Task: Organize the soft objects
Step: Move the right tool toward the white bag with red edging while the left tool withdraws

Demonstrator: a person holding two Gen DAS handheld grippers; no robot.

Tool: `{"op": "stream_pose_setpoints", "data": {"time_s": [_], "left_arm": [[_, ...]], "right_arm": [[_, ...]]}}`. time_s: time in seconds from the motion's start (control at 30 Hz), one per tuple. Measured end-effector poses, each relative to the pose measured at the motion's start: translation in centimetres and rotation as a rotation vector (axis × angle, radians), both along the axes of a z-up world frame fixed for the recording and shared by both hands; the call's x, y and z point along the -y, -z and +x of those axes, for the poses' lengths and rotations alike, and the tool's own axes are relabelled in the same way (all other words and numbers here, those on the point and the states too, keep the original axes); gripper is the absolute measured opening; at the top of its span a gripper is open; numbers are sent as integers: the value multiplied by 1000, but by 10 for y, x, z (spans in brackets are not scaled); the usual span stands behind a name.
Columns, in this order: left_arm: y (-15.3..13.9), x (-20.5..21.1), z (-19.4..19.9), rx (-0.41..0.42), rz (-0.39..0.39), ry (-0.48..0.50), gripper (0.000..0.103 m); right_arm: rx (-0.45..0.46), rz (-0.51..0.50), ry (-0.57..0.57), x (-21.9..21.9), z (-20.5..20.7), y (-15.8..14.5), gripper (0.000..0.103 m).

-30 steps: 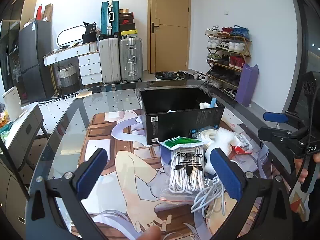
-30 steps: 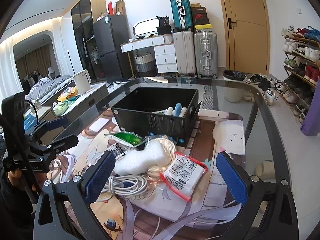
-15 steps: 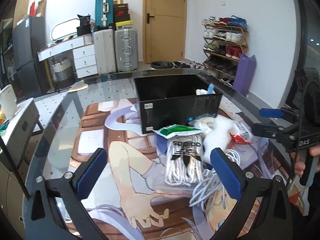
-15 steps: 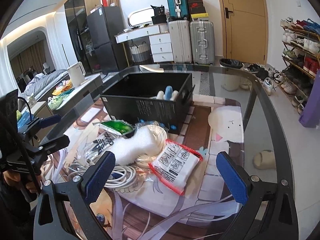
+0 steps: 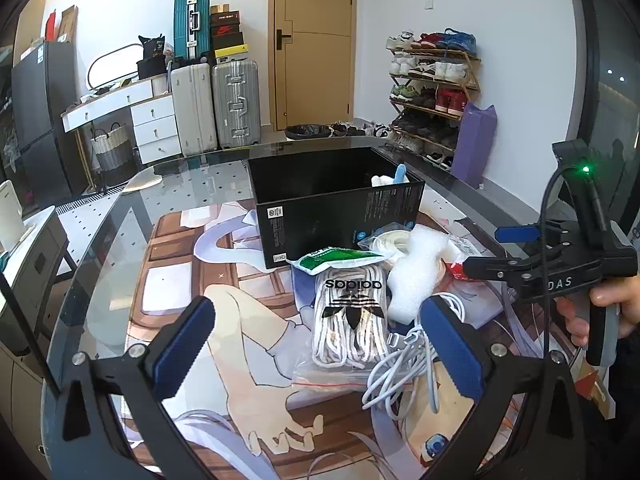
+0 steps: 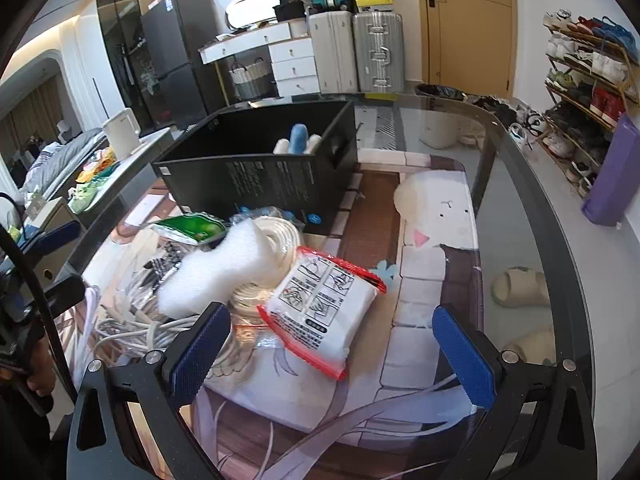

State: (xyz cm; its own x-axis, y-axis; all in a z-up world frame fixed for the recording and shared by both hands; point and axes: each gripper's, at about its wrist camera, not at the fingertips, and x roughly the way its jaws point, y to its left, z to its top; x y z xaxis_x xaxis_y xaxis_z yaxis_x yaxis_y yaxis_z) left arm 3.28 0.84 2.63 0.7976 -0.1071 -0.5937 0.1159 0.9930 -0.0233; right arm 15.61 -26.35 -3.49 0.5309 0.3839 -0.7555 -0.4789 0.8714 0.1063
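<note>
Left gripper (image 5: 318, 350): jaws spread wide, holding nothing, above the clear bag of white adidas shoelaces (image 5: 352, 320). Right gripper (image 6: 332, 350): jaws spread wide, empty, over the red-edged white printed pouch (image 6: 326, 310).

Count on the glass tabletop (image 6: 516, 184): one open black cardboard box (image 5: 336, 208) toward the far edge, with white and blue soft items inside; one green-and-white packet (image 5: 338, 259); one white foam piece (image 6: 218, 270); one coil of cream cord (image 6: 280, 236); one loose white cable bundle (image 5: 404, 372). All lie heaped just in front of the box.
</note>
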Motion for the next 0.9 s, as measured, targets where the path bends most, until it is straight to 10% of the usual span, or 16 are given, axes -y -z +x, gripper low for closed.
{"op": "stream_pose_setpoints", "data": {"time_s": [0.9], "left_arm": [[5, 8, 2, -18, 22, 10, 103]], "right_arm": [[-57, -35, 98, 4, 17, 15, 102]]}}
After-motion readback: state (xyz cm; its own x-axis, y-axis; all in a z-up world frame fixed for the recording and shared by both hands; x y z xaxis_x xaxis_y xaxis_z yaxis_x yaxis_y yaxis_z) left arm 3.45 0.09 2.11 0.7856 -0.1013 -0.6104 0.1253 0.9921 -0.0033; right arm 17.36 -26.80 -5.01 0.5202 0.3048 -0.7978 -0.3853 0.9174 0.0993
